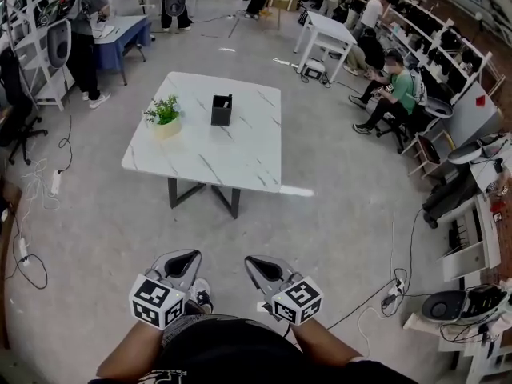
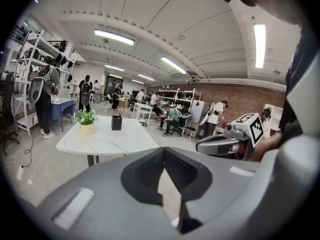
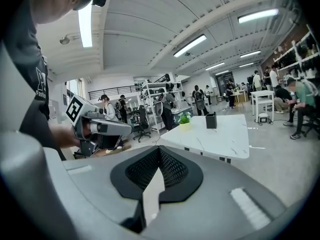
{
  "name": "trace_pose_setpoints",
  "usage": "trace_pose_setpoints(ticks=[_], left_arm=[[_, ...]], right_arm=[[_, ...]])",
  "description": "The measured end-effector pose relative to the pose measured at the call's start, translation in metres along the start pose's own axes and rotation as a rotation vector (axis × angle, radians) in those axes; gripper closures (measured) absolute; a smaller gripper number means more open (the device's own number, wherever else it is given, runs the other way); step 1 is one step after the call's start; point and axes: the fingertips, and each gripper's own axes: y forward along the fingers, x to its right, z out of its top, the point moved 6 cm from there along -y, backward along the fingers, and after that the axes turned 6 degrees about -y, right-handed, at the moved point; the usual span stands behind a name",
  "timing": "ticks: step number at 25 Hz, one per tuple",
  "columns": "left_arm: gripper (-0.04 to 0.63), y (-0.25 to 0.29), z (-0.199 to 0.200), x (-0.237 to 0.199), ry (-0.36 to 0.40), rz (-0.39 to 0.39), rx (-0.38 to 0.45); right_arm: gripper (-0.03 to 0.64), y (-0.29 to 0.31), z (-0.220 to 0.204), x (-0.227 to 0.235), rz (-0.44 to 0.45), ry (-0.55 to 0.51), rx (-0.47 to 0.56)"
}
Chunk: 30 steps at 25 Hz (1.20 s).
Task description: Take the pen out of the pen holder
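Note:
A black pen holder (image 1: 222, 110) stands upright near the far middle of a white marble table (image 1: 240, 162), well ahead of me. Whether a pen is in it is too small to tell. Both grippers are held close to my body, far short of the table. My left gripper (image 1: 189, 256) and right gripper (image 1: 254, 262) each have their jaws meeting at the tip, with nothing between them. The holder also shows small in the left gripper view (image 2: 116, 122) and the right gripper view (image 3: 211, 120), beyond the shut jaw tips (image 2: 164, 151) (image 3: 159, 150).
A small potted plant (image 1: 164, 117) sits on the table's left side. Bare grey floor lies between me and the table, with cables (image 1: 376, 298) to my right. Several people sit and stand at benches and shelves around the room.

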Motion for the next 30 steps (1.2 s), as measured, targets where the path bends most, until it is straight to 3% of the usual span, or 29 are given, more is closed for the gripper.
trace_pose_setpoints(ticks=[19,30], left_arm=[[0.538,0.067,0.057,-0.102,0.016,-0.116,-0.021],[0.538,0.083,0.050,-0.130,-0.001,-0.143,-0.070]], right_arm=[[0.617,0.096,0.027,0.041,-0.075,-0.004,-0.052],[0.617,0.123,0.023,0.051,-0.098,0.059,-0.065]])
